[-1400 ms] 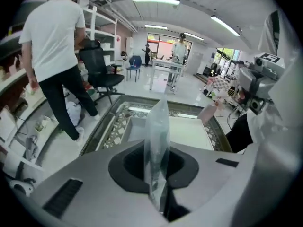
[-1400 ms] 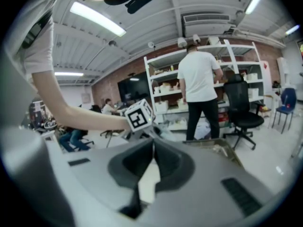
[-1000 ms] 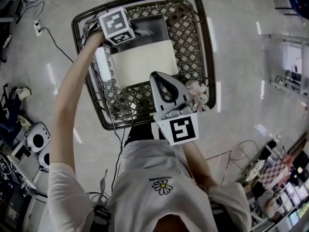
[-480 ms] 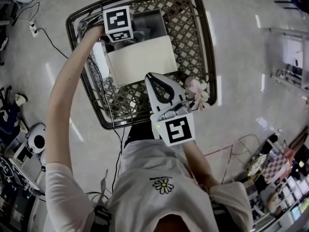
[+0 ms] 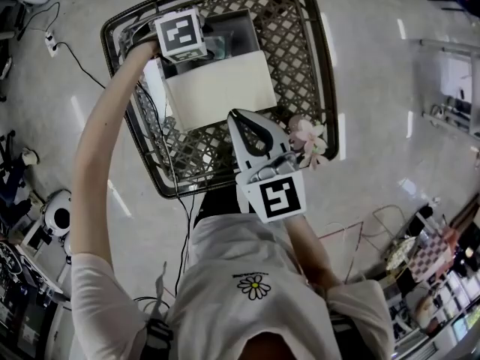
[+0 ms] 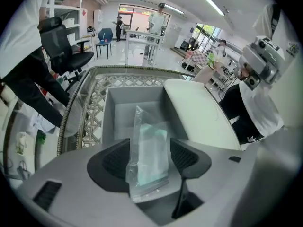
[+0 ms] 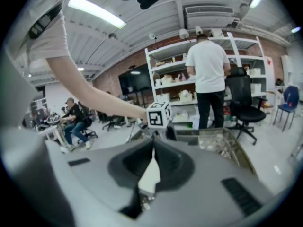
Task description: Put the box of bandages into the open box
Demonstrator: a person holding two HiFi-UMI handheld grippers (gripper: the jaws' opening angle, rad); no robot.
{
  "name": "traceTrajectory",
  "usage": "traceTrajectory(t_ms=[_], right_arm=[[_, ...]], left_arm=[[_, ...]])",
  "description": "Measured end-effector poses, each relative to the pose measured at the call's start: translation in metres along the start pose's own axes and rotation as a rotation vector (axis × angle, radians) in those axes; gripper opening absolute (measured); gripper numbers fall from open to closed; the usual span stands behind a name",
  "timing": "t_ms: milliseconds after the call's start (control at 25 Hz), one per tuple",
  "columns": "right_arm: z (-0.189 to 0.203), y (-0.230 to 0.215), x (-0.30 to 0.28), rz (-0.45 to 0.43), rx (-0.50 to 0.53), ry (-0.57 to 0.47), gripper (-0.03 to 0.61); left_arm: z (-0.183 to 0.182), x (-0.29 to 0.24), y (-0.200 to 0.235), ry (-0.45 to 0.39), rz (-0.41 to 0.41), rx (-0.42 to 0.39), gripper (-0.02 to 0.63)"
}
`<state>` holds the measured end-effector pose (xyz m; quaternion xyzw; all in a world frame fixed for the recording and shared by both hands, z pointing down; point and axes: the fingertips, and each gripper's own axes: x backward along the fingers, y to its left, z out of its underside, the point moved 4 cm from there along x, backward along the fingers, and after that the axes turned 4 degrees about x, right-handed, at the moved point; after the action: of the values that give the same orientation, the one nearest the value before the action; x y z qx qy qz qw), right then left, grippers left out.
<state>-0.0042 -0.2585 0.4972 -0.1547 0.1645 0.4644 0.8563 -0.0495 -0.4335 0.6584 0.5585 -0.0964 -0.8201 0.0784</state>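
A bandage box in a clear plastic bag (image 6: 151,141) stands upright between the jaws of my left gripper (image 6: 150,159). The jaws are opening, and their pads stand off the bag on both sides. Below it lies the open grey box (image 6: 124,109), its white lid (image 6: 201,115) folded out to the right. From the head view, the left gripper's marker cube (image 5: 180,34) hovers over the box (image 5: 234,30), next to the lid (image 5: 219,88). My right gripper (image 5: 242,118) hangs shut and empty over the lid's near edge, its jaws meeting at the tip (image 7: 152,151).
The box rests in a wicker lattice basket (image 5: 324,88) with a dark rim. A pink flower (image 5: 307,142) sits at its right edge. Cables (image 5: 75,58) run across the floor to the left. People and an office chair (image 7: 246,105) stand by the shelves beyond.
My left gripper has shifted a little toward the far left of the open box. My right gripper has stayed almost where it was.
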Motion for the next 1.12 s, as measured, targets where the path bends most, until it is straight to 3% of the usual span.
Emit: traceTrajectory(t_ms=[160, 480, 680, 840, 960, 1120], right_arm=[[0.002, 0.005, -0.001, -0.018, -0.01, 0.002, 0.031], [0.001, 0.009, 0.001, -0.019, -0.014, -0.003, 0.031], [-0.003, 0.01, 0.002, -0.024, -0.004, -0.014, 0.031], [-0.021, 0.013, 0.006, -0.02, -0.008, -0.054, 0.031], [-0.039, 0.009, 0.009, -0.008, 0.024, -0.102, 0.031], [-0.062, 0.007, 0.021, -0.008, 0.055, -0.158, 0.031]], left_arm=[[-0.003, 0.008, 0.014, -0.008, -0.136, -0.065, 0.29], [-0.001, 0.012, 0.006, -0.057, -0.089, 0.029, 0.302], [-0.006, 0.027, 0.016, -0.073, -0.2, 0.018, 0.301], [-0.011, 0.038, 0.007, -0.103, -0.216, 0.072, 0.236], [-0.022, 0.054, -0.004, -0.186, -0.177, 0.168, 0.183], [-0.036, 0.095, -0.022, -0.352, -0.239, 0.266, 0.119]])
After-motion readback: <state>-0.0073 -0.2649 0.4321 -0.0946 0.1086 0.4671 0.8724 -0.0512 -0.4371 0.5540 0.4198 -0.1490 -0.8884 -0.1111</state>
